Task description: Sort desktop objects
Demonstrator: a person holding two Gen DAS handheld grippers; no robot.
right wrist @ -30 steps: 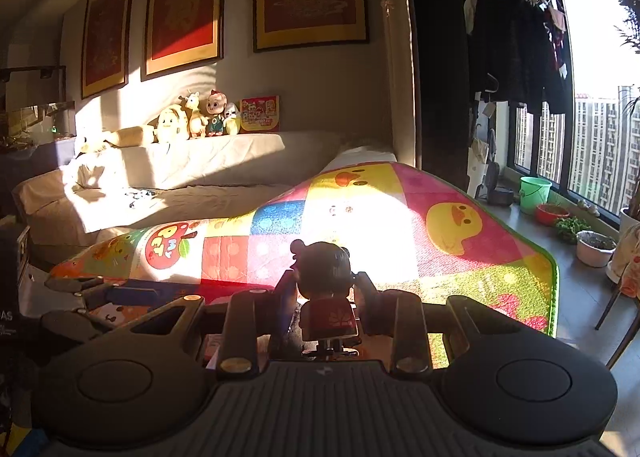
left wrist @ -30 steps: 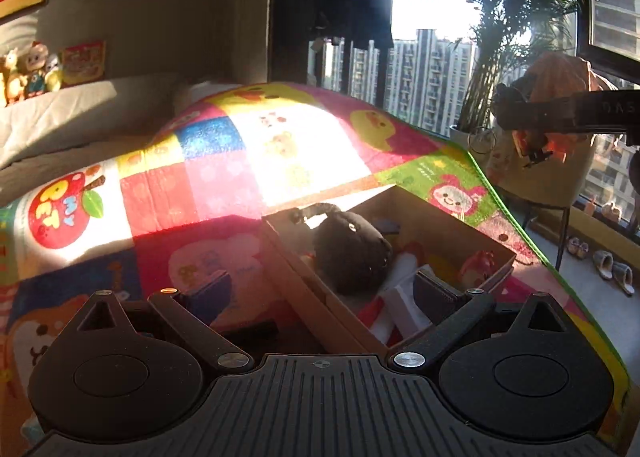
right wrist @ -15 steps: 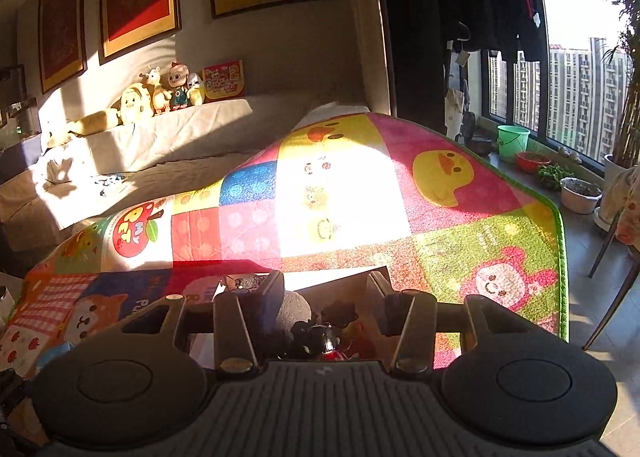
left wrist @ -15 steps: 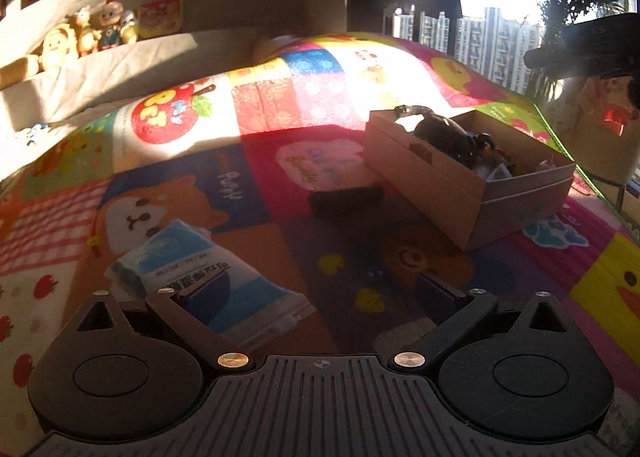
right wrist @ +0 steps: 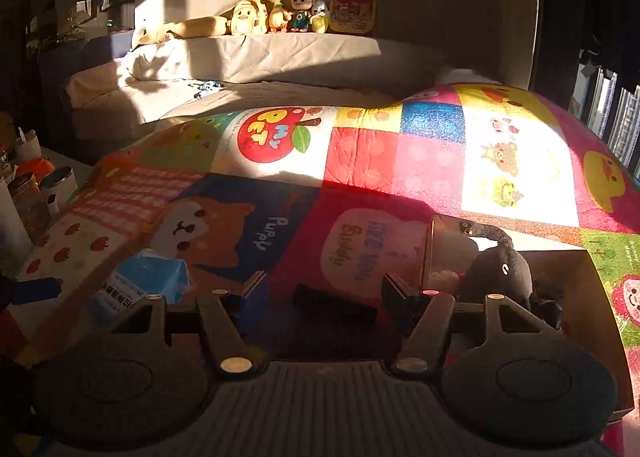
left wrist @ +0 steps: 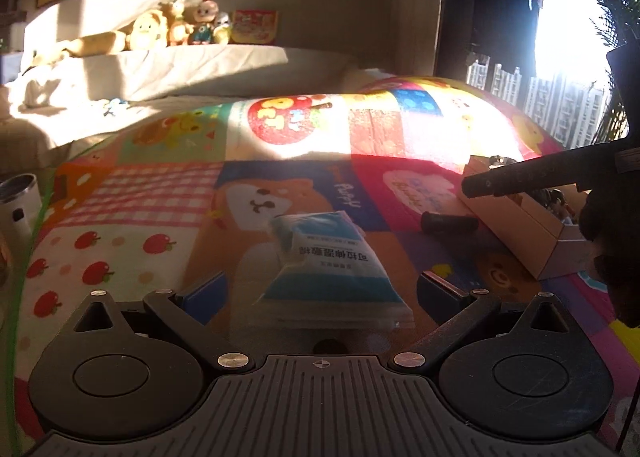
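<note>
Here the blue-and-white packet lies on the play mat dead ahead at twelve o'clock of the wide-open, empty left gripper, long axis running twelve-to-six, while the right gripper, jaws opening with nothing between them, faces elsewhere.

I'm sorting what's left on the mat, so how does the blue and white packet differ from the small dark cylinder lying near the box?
The blue and white packet is flat, soft-looking, printed and larger; the dark cylinder is small, plain and round-bodied. The packet lies between the left gripper's spread fingers; the cylinder lies farther off, beside the cardboard box. Both rest on the colourful mat, outside the box.
</note>
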